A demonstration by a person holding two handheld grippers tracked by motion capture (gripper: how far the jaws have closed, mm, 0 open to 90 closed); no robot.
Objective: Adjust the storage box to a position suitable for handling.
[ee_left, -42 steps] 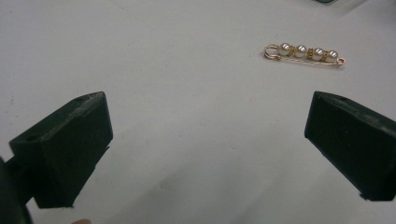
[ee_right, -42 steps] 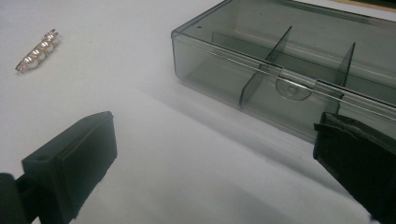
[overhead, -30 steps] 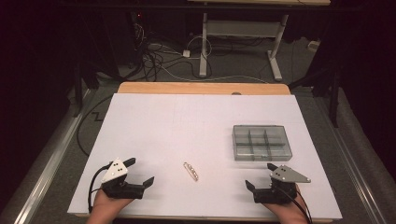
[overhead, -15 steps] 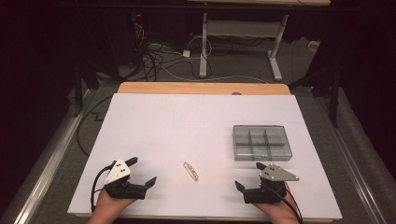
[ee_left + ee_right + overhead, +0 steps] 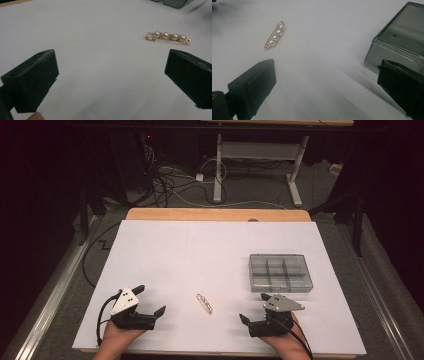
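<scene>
A gold safety-pin brooch with several pearls lies flat on the white table top near the front middle. My left gripper rests at the front left, open and empty, with the brooch off to its right. The left gripper view has the brooch beyond the wide-apart jaws of that gripper. My right gripper sits at the front right, open and empty, right of the brooch. Its own view shows the brooch ahead to the left of the open gripper.
A grey clear-plastic compartment box stands at the right, just behind the right gripper; its near wall is close to the right jaw. A wooden table edge runs along the back. Cables and desk legs lie on the floor beyond.
The right gripper has shifted left, toward the brooch and along the front of the box. The left gripper has edged slightly right. The brooch has not moved.
</scene>
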